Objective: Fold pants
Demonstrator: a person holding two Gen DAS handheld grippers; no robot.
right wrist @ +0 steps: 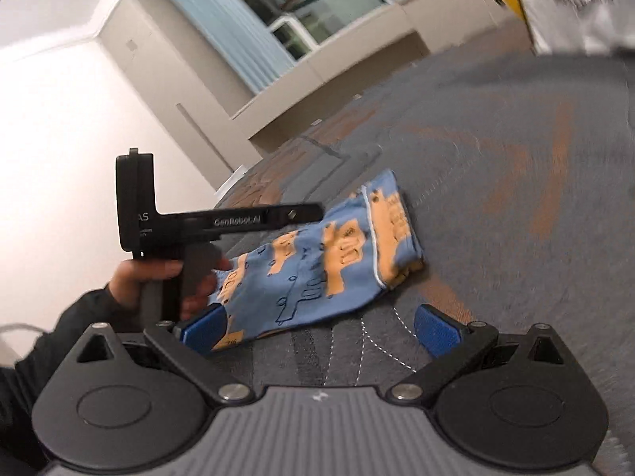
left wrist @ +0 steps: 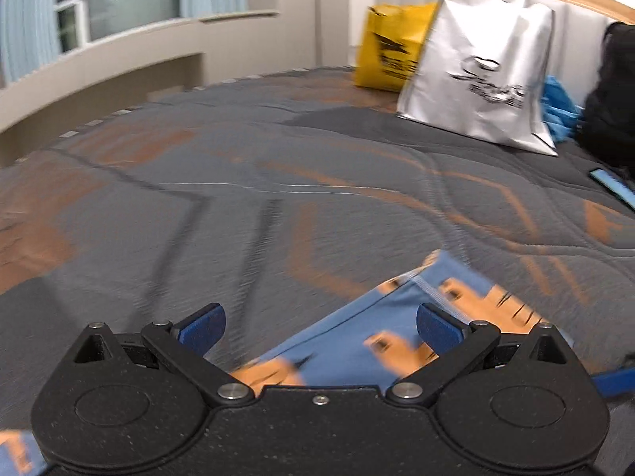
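Pants [right wrist: 329,258] lie folded on the bed [right wrist: 516,198], bare all around. Left gripper [left wrist: 321,327] and right gripper [right wrist: 321,327] jaws gape, holding nothing.

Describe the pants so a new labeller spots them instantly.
Start from the bed with the grey and orange quilted cover. The pants lie flat on it as a small folded bundle, just ahead of both open grippers, the left gripper and the right gripper. They are the only light blue cloth printed with orange shapes; the silver bag and yellow bag stand at the headboard.
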